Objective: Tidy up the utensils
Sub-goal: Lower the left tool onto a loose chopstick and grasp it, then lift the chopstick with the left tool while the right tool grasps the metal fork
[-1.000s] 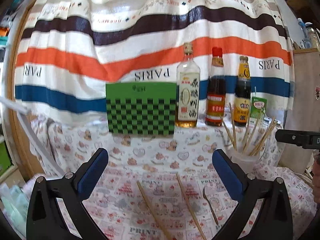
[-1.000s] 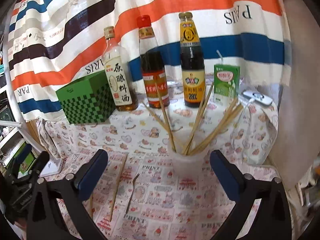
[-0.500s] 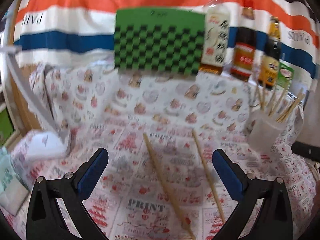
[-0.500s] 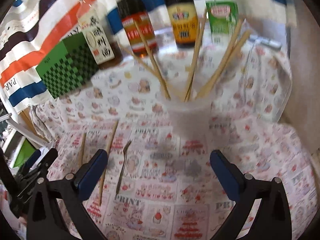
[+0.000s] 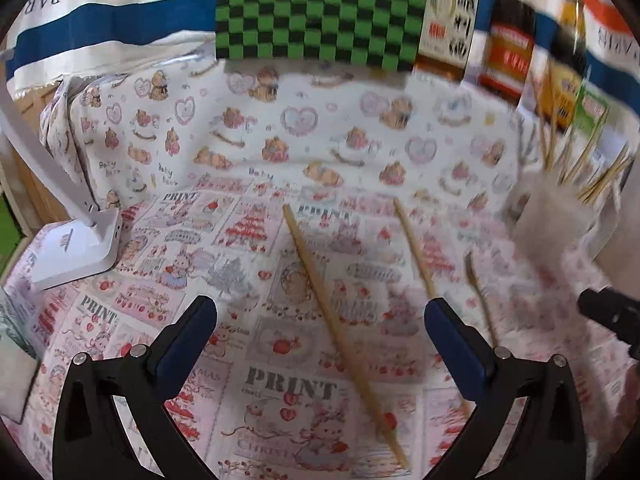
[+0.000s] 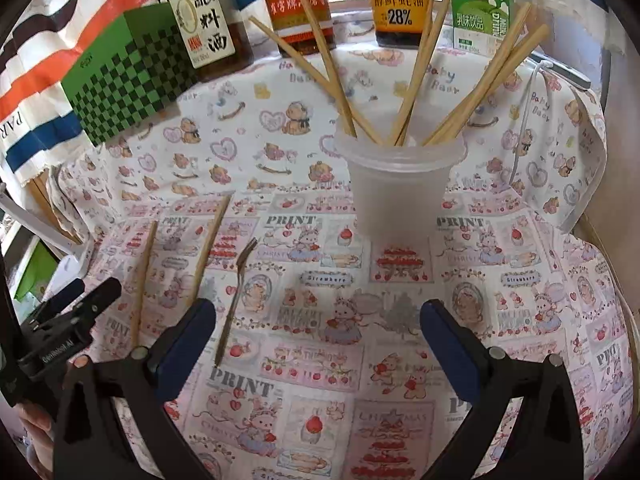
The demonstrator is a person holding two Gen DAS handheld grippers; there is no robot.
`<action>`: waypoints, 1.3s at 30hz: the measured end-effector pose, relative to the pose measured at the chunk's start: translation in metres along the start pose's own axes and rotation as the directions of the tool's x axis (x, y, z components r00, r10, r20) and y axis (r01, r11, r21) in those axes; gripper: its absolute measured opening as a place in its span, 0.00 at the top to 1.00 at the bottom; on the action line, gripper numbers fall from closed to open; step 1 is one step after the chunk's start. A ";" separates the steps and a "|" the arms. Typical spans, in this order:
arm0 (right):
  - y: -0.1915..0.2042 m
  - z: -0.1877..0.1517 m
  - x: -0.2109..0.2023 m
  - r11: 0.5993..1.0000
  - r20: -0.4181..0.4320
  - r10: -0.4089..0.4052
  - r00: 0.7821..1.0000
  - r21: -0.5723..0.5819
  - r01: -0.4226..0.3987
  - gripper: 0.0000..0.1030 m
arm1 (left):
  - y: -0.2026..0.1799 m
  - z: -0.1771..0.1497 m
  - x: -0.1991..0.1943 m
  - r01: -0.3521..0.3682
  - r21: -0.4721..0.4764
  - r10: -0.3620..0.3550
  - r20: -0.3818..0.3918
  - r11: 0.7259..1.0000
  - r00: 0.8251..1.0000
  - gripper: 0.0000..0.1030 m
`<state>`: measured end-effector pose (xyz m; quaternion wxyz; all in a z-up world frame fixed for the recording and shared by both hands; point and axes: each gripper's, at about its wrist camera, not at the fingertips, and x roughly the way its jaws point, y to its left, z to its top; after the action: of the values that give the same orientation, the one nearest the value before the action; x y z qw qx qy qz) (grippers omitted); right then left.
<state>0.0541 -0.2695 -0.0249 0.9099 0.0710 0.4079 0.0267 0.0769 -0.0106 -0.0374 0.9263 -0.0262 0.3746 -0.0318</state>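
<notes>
My left tongs (image 5: 320,332) gape wide, empty, above a chopstick (image 5: 340,332) at lower centre; my right tongs (image 6: 318,330) likewise released, empty.

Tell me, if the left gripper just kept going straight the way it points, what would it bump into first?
Probably the long chopstick lying on the tablecloth between the open fingers of the left gripper; depth is uncertain.

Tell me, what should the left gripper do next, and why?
Probably lower the left gripper straight onto the long chopstick lying loose on the cloth. Its fingers are open and empty with that chopstick right between them, and the cup already holds other chopsticks.
</notes>
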 end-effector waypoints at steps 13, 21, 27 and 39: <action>0.012 -0.007 0.012 0.997 -0.040 -0.047 0.998 -0.065 0.044 0.01 | -0.005 -0.010 0.019 -0.006 0.026 0.009 -0.104 1.000 0.995 0.14; 0.010 -0.007 0.016 0.997 -0.055 -0.059 0.997 -0.053 0.056 0.01 | -0.010 -0.013 0.029 -0.035 0.057 0.043 -0.155 0.998 0.987 0.39; 0.009 -0.007 0.015 0.997 -0.056 -0.059 0.997 -0.052 0.056 0.01 | -0.015 -0.014 0.025 -0.018 0.077 0.029 -0.141 0.997 0.990 0.76; 0.010 -0.007 0.013 0.997 -0.048 -0.057 0.997 -0.053 0.055 0.01 | -0.024 -0.012 0.005 0.072 0.097 -0.068 -0.048 0.993 0.997 0.94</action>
<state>0.0574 -0.2571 -0.0380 0.9014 0.0352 0.4313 0.0134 0.0707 -0.0354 -0.0477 0.9162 0.0072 0.3918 -0.0833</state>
